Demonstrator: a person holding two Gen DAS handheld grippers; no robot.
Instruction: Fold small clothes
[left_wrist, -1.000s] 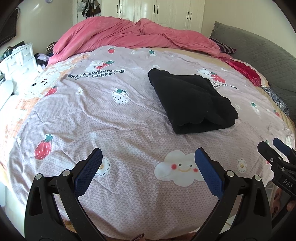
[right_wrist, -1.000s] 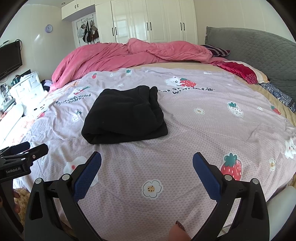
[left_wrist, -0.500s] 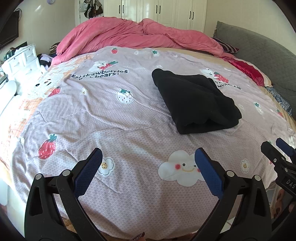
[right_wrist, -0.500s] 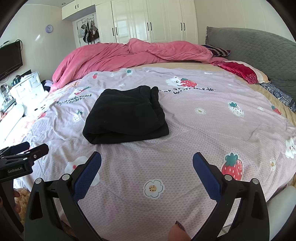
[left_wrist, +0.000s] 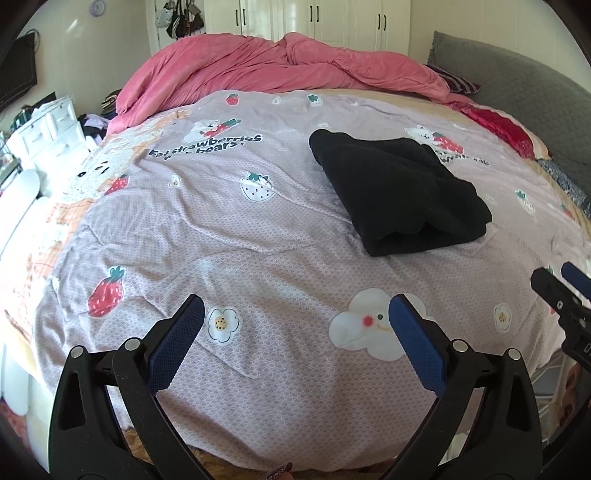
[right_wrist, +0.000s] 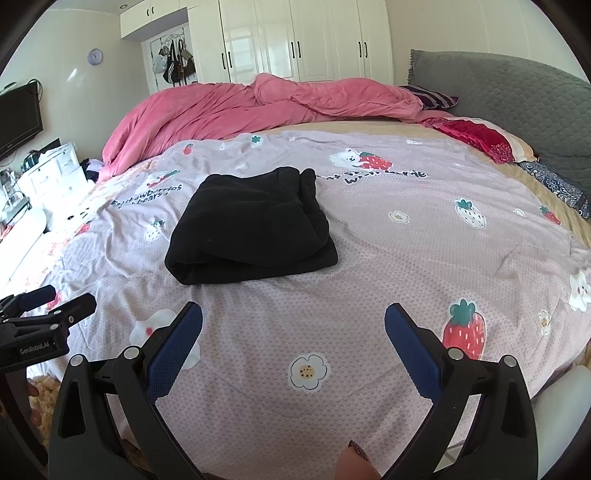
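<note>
Left hand-held gripper (left_wrist: 295, 314): black frame, two blue textured pads, jaws spread wide and released, holding nothing, poised above the near edge of the bed. Right hand-held gripper (right_wrist: 293, 319): same build, jaws likewise spread and empty, also above the near edge; its tip shows at the far right of the left wrist view (left_wrist: 565, 291), and the left one shows at the far left of the right wrist view (right_wrist: 48, 306). Folded black soft-knit garment (left_wrist: 397, 192): a compact, thick rectangle lying flat on the bed, ahead of both hand-held grippers and well apart from their pads; ahead and to the right of the left one, ahead and slightly to the left of the right one (right_wrist: 251, 225); rolled fold edge facing the hand-held grippers. Lilac quilted bedspread printed with strawberries, flowers, clouds and bears (left_wrist: 258, 229): covers the bed under the garment, lightly wrinkled, lettering about strawberries and bears beyond the garment. Crumpled pink duvet (right_wrist: 258, 107): heaped along the far side of the bed. Grey quilted headboard cushion (right_wrist: 517, 107): far right. Red patterned pillow (right_wrist: 476, 138): just before the grey cushion. White panelled wardrobe with black handles (right_wrist: 295, 40): against the far wall. White drawer unit (left_wrist: 48, 133): far left, beside the bed. Black television screen (right_wrist: 18, 118): on the left wall. Fingertip with dark nail polish (right_wrist: 356, 458): at the bottom edge, between the right hand-held gripper's arms.
</note>
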